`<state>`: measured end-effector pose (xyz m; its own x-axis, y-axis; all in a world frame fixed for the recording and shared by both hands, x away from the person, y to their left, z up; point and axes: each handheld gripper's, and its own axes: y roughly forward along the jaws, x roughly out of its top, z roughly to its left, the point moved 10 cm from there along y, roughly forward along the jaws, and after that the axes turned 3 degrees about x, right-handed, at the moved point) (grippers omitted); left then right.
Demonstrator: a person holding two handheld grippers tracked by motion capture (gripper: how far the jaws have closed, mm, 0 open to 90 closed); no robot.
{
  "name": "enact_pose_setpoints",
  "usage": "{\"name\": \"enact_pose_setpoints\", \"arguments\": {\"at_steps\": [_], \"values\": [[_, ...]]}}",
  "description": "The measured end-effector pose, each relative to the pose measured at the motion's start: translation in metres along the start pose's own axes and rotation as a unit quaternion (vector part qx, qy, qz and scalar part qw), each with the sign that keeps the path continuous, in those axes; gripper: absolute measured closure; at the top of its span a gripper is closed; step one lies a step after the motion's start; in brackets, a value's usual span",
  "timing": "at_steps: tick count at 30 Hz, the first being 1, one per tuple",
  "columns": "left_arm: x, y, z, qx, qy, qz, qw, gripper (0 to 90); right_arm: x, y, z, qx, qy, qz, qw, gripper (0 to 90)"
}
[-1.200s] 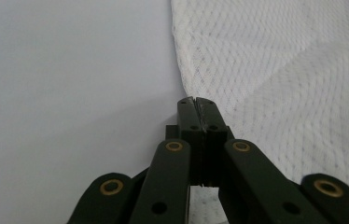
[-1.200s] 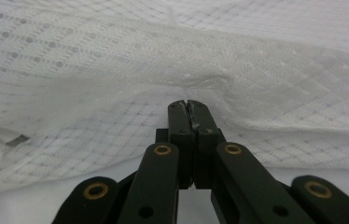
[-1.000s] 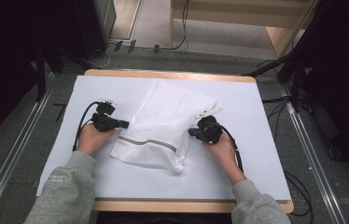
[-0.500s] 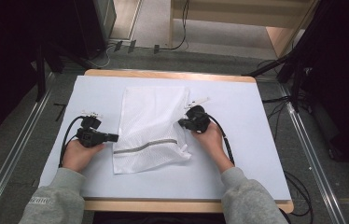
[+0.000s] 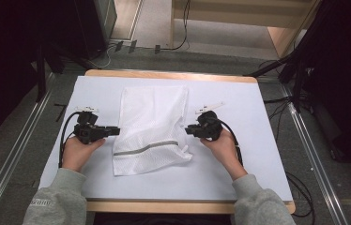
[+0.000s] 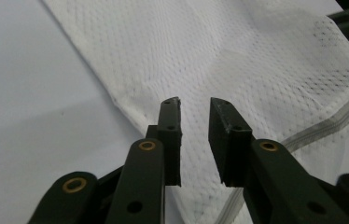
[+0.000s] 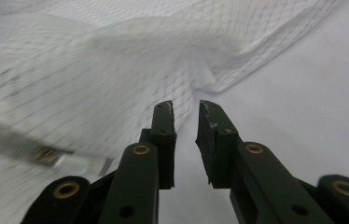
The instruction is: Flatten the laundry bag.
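A white mesh bag [image 5: 152, 129] lies flat in the middle of the white table cover, its grey zipper [image 5: 145, 147] running across near the front end. My left gripper [image 5: 116, 130] hovers at the bag's left edge and my right gripper [image 5: 187, 129] at its right edge, both pointing inward. Both pairs of jaws have just been opening and stand slightly apart with nothing between them. In the left gripper view the left gripper [image 6: 195, 105] hangs over the bag's edge [image 6: 256, 60]. In the right gripper view the right gripper [image 7: 185, 107] is just beside the mesh [image 7: 93, 70].
The white-covered table [image 5: 258, 140] has a wooden rim, with bare cover on both sides of the bag. Metal rails [image 5: 19, 154] run along the floor on either side. Cables [image 5: 131, 47] lie on the floor behind the table, near dark equipment.
The bag went from skewed and bunched to straight and flat. Both grippers let go of its sides, and the left hand drew back to the left.
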<state>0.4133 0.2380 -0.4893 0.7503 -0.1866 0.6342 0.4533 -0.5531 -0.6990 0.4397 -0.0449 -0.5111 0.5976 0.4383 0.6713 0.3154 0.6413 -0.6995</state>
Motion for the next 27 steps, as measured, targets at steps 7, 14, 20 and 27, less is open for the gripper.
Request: {"name": "enact_pose_setpoints", "arguments": {"at_steps": [7,14,20,27], "values": [[0.013,0.027,0.006,0.010,0.005,0.013,0.9999,73.2,-0.014,-0.019,0.025,0.022,0.001,-0.006,0.9997,71.5],[0.023,0.038,0.014,0.007,0.006,0.018,0.9998,76.0,-0.027,-0.014,0.038,0.034,0.001,0.010,0.9994,65.1],[0.029,0.053,0.022,0.011,0.000,0.028,0.9995,90.0,-0.034,-0.004,0.038,0.036,0.005,0.028,0.9989,85.0],[0.020,0.064,0.030,0.019,0.001,0.050,0.9986,90.0,-0.045,-0.023,0.033,0.033,0.011,0.027,0.9990,90.0]]}}
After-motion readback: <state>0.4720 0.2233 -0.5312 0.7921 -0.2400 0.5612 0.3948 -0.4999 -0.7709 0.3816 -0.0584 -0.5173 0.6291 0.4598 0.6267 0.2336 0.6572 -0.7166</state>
